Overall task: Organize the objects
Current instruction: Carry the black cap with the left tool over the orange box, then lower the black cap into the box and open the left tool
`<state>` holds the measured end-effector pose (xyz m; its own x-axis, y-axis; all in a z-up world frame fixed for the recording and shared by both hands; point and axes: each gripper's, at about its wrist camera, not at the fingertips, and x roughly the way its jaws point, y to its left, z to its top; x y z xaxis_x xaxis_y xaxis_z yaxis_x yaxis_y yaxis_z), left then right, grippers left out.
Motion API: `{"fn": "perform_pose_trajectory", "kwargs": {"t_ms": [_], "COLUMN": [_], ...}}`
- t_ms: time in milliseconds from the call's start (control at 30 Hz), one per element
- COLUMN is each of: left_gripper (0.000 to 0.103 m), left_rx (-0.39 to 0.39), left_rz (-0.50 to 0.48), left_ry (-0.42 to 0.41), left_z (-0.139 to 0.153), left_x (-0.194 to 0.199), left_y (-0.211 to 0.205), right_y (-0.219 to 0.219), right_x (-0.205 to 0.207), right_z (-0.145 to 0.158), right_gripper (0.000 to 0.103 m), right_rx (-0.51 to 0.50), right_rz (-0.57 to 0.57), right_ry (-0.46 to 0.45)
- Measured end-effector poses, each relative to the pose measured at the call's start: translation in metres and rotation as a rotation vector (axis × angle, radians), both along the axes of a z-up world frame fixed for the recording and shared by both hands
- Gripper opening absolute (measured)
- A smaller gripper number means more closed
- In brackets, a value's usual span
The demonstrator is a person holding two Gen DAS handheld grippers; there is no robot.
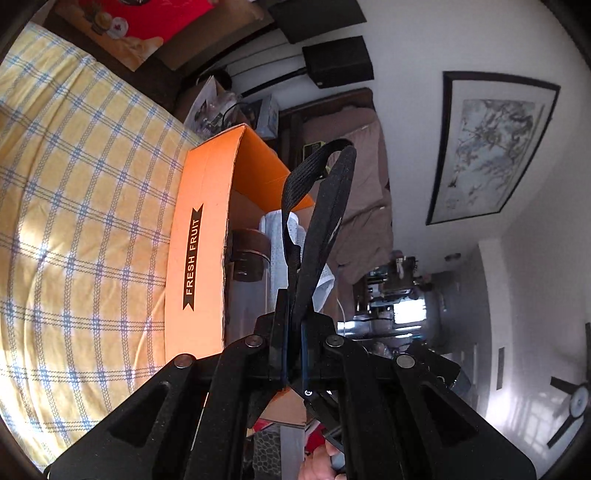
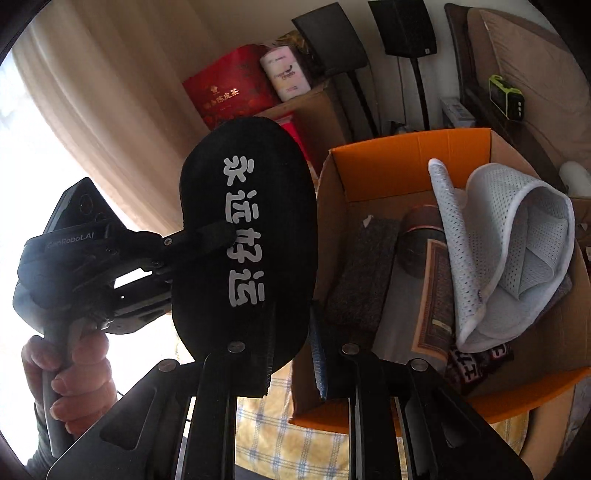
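Note:
A black eye mask (image 2: 207, 184) with white characters hangs in the air to the left of an orange "FRESH FRUIT" box (image 2: 406, 158). My left gripper (image 2: 221, 234) reaches in from the left and is shut on the mask's middle. My right gripper (image 2: 293, 354) pinches the mask's lower edge. In the left wrist view the mask (image 1: 328, 206) stands edge-on with its strap looped above, clamped in my left gripper (image 1: 293, 332) beside the box (image 1: 199, 206). The box holds a white mesh cloth (image 2: 517, 229), a dark cylinder (image 2: 421, 236) and a grey pad (image 2: 362, 266).
The box rests on a bed with a yellow checked sheet (image 1: 74, 184). Behind it stand a red gift box (image 2: 229, 88), black speakers on stands (image 2: 402, 26) and a brown sofa (image 1: 362, 192). A framed picture (image 1: 491, 147) hangs on the wall. A hand (image 2: 70, 365) grips the left tool.

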<state>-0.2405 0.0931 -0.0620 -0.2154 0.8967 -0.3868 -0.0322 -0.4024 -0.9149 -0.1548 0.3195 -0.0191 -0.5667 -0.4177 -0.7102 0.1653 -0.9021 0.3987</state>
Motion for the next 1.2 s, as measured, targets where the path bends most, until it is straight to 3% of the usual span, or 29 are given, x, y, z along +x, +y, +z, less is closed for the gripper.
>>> {"fn": "perform_pose_trajectory", "kwargs": {"t_ms": [200, 567, 833, 967, 1000, 1033, 1100, 1200], "left_gripper": [0.004, 0.004, 0.004, 0.005, 0.011, 0.027, 0.045, 0.051], "left_rx": [0.022, 0.098, 0.218, 0.152, 0.114, 0.076, 0.002, -0.084], "left_rz": [-0.026, -0.101, -0.085, -0.091, -0.096, -0.101, -0.105, -0.135], "left_ry": [-0.043, -0.077, -0.188, -0.189, -0.188, -0.184, -0.168, -0.124], "left_z": [-0.014, -0.017, -0.046, -0.054, -0.055, -0.055, -0.054, -0.046], "left_x": [-0.02, -0.037, -0.039, -0.039, -0.04, -0.04, -0.04, -0.036], "left_y": [0.034, 0.107, 0.161, 0.177, 0.179, 0.181, 0.181, 0.181], "right_y": [0.029, 0.084, 0.128, 0.142, 0.144, 0.145, 0.146, 0.147], "right_x": [-0.019, -0.014, -0.003, 0.0, 0.001, 0.001, 0.002, 0.004], "right_z": [-0.011, 0.005, 0.01, 0.004, 0.001, -0.002, -0.007, -0.015], "right_gripper": [0.018, 0.018, 0.019, 0.018, 0.018, 0.018, 0.018, 0.018], "right_rx": [-0.003, 0.03, 0.064, 0.103, 0.115, 0.124, 0.154, 0.17], "right_rz": [-0.069, -0.189, -0.297, -0.333, -0.338, -0.342, -0.352, -0.363], "right_ry": [-0.02, 0.006, 0.011, -0.008, -0.015, -0.022, -0.037, -0.053]}}
